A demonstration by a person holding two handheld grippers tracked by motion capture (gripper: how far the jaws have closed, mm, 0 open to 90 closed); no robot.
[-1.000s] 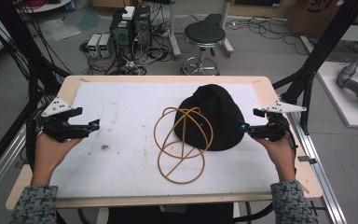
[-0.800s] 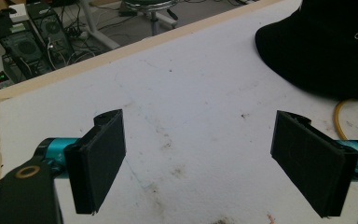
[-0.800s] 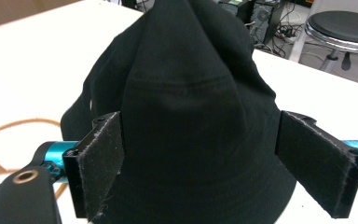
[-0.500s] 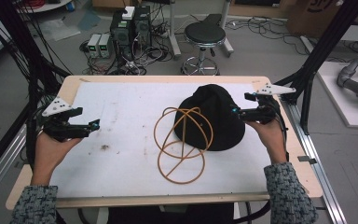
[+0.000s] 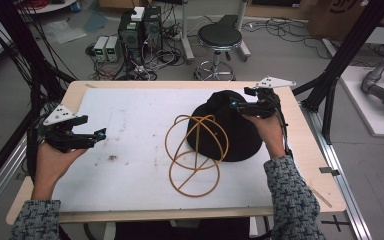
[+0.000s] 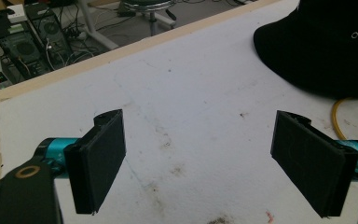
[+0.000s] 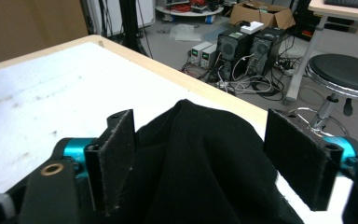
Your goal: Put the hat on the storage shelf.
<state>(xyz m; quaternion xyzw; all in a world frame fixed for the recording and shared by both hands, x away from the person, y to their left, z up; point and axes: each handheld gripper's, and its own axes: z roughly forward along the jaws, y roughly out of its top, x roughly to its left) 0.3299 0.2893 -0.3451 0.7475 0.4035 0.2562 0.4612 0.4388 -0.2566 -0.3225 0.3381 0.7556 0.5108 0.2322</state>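
The right gripper point(image 7: 200, 161) has its jaws released, wide apart, with the top of the black hat point(image 7: 205, 163) between them. The left gripper point(image 6: 214, 163) also has released jaws over bare worktop point(image 6: 177, 107); the hat lies well ahead of them.

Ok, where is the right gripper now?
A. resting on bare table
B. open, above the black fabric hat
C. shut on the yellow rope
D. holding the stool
B: the right gripper is open, jaws wide apart above the black fabric hat.
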